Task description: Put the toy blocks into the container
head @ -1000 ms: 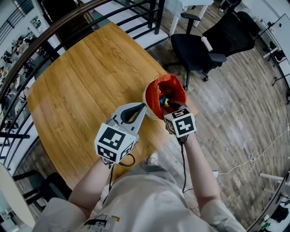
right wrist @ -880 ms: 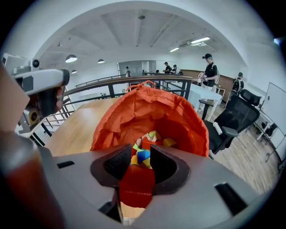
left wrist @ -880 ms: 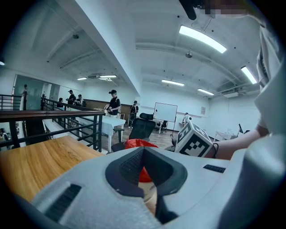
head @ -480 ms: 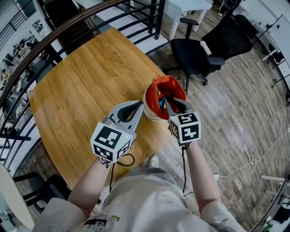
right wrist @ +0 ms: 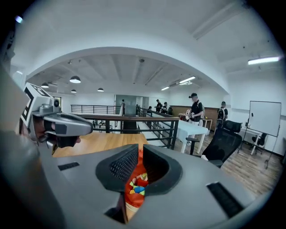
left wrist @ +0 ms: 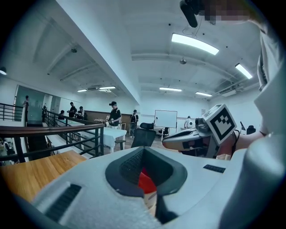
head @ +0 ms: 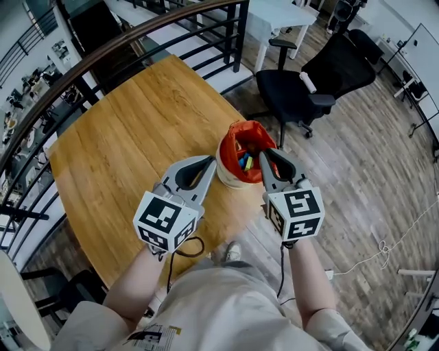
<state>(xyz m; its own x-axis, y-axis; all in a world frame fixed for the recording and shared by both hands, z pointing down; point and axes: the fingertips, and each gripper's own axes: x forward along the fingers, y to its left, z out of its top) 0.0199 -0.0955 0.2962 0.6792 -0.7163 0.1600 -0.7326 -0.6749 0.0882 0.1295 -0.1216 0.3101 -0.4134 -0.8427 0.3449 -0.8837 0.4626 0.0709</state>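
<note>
Right gripper [head: 265,153] is backing out of the container [head: 232,179] and hanging just beside its rim, jaws closing with nothing between them. I'm seeing the toy blocks [head: 244,162] lying jumbled inside the container: small blue, yellow and red pieces, too small to read their axes. The container is standing upright, orange-red lining, cream wall, mouth up. Left gripper [head: 212,162] is sitting closed and empty at the container's opposite rim.

Open-plan office: black swivel chairs [head: 302,82], a whiteboard [right wrist: 265,117], white tables [head: 278,12], ceiling strip lights [left wrist: 195,44], a plank floor [head: 357,171], a black railing [head: 137,41], and people [left wrist: 114,117] standing about in the background.
</note>
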